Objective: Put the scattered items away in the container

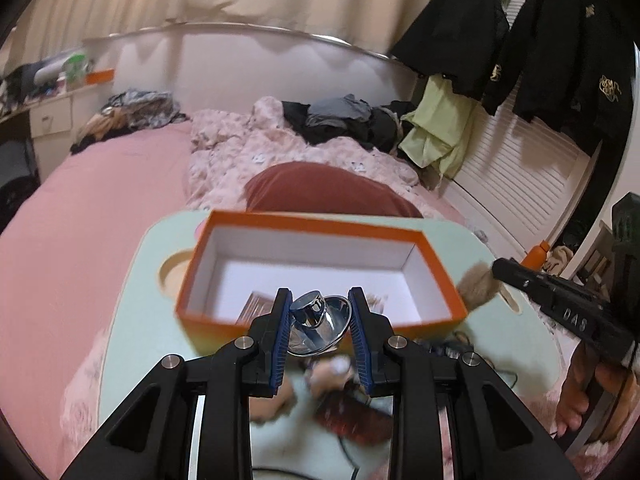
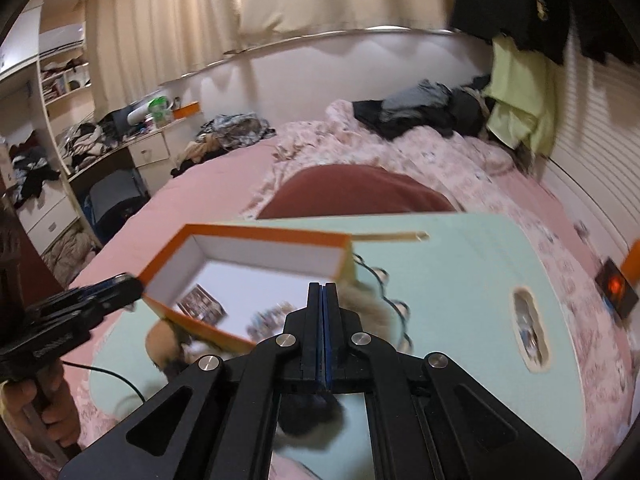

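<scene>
Right gripper [image 2: 325, 300], jaws together, near orange box [image 2: 256, 256].

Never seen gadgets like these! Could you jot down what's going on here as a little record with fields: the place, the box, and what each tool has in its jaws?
place: pale green lap table set on a pink bed
container: orange box, open, white inside, a few small items already in it
left gripper: jaws closed on a shiny chrome knob, held near the box's front edge
right gripper: jaws fully shut; whether they pinch the fluffy tan thing beside them is unclear
loose on table: dark cable, blurred small items
</scene>
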